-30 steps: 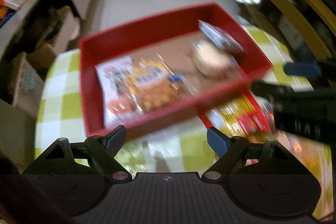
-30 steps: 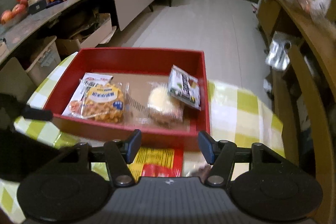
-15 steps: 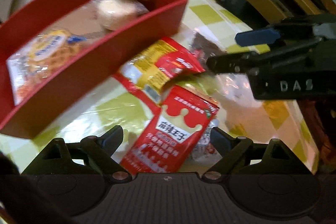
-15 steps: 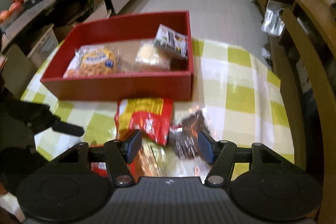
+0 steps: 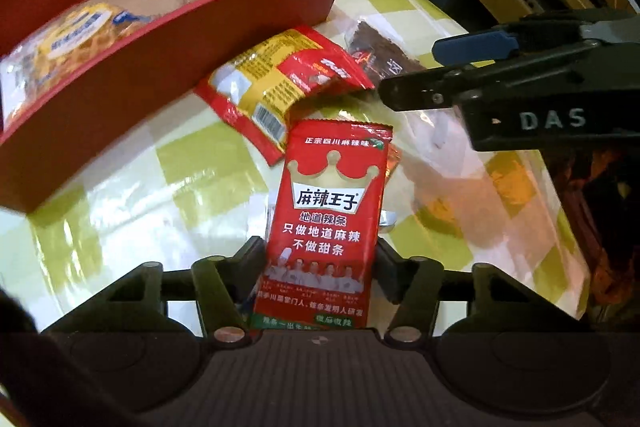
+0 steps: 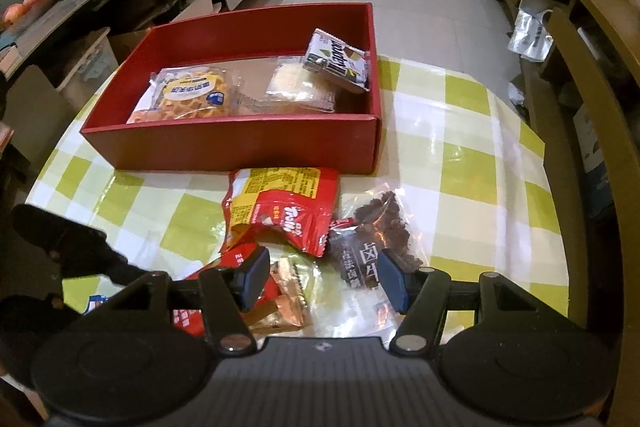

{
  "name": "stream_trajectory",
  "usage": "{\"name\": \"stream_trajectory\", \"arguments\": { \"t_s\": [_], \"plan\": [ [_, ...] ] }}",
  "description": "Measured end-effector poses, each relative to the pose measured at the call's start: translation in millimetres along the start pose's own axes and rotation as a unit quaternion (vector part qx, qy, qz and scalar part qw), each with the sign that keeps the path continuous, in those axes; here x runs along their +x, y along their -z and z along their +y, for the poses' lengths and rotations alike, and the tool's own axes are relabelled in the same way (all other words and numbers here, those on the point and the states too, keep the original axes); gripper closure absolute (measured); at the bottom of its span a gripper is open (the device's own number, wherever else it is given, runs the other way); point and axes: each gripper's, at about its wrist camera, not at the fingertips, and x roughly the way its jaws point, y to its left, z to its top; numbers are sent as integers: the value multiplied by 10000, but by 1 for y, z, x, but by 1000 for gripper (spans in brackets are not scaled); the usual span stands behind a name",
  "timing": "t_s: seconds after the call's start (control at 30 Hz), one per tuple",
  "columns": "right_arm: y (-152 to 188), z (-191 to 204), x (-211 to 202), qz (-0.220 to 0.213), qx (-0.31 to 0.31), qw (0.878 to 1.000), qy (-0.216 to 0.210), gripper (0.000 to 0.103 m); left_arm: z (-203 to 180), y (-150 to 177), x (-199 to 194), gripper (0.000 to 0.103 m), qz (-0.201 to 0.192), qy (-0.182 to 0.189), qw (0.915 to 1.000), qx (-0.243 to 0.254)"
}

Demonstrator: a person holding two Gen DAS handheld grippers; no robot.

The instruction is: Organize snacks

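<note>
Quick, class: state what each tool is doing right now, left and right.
Left tool: jaws just closed on the red crown packet.
Right tool: open, holding nothing, over the loose snacks.

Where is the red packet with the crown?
In the left wrist view, the red crown packet sits between the left tongs, in front of the red box.

A red box point(image 6: 240, 143) sits on the checked cloth, holding a waffle pack point(image 6: 188, 95) at its left, a clear-wrapped pale cake point(image 6: 296, 83) and a dark packet point(image 6: 338, 61) tilted against its right wall. Just in front of it lies a crumpled red-and-yellow bag point(image 6: 280, 207), with a clear pack of dark dried meat point(image 6: 376, 231) touching its right side and a small orange-gold sachet point(image 6: 288, 299) nearer. A red spicy-strip packet point(image 5: 328, 223) with a crown design and white lettering lies lengthwise below the red-and-yellow bag, its top edge serrated.
</note>
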Motion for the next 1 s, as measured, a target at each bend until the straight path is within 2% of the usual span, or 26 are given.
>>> {"name": "stream_trajectory", "arguments": {
  "t_s": [0.1,0.17,0.33,0.5,0.53,0.57,0.83,0.93,1.0],
  "plan": [
    [4,3,5,135,-84,9999,10,38,-6,6,-2,36,10,-127,9999,-94],
    [6,3,6,170,-104,9998,21,38,-5,8,1,16,106,-55,9996,-263],
    [9,-3,6,177,-61,9998,39,38,-5,-3,17,8,207,-173,9992,-307],
    [10,-6,9,239,-65,9997,64,38,-3,-7,13,22,101,-142,9987,-488],
    [10,-5,10,242,-86,9997,63,38,-2,-7,9,27,64,-83,9986,-517],
    [9,-3,10,229,-115,9996,68,38,-3,-6,6,36,18,-78,9986,-514],
    [-8,-3,23,134,-26,9997,181,38,0,17,-22,50,-106,-373,9962,-784],
    [-19,0,31,99,-17,9995,288,37,8,23,-39,69,-252,-271,9950,-930],
    [-28,0,38,-9,169,9993,324,35,12,24,-46,71,-325,-271,9942,-993]
  ]
}}
